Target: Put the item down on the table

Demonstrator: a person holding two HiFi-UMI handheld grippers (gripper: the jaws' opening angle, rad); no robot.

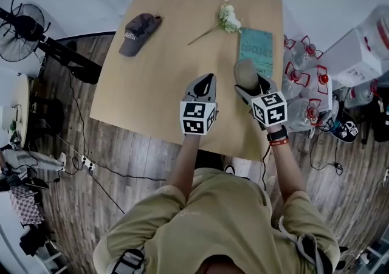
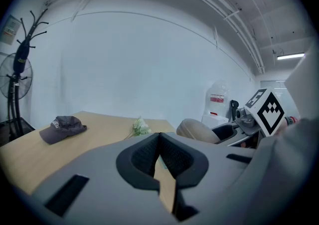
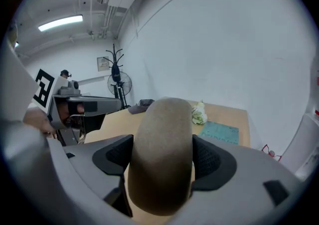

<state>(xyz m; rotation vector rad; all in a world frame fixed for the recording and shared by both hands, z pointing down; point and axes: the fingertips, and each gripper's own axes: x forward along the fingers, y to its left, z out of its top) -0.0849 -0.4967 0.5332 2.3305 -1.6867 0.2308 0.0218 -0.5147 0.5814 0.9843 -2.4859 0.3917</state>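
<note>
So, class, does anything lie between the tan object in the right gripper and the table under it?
Nothing visible does. The tan object sits in the right gripper over bare table; the book lies just beyond it, the flower and cap farther off.

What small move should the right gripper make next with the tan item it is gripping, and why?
Probably lower the right gripper straight down until the tan rounded item rests on the table. Its jaws are clamped on the item, which seems to hang above bare wood just short of the teal book, so opening now may drop it.
</note>
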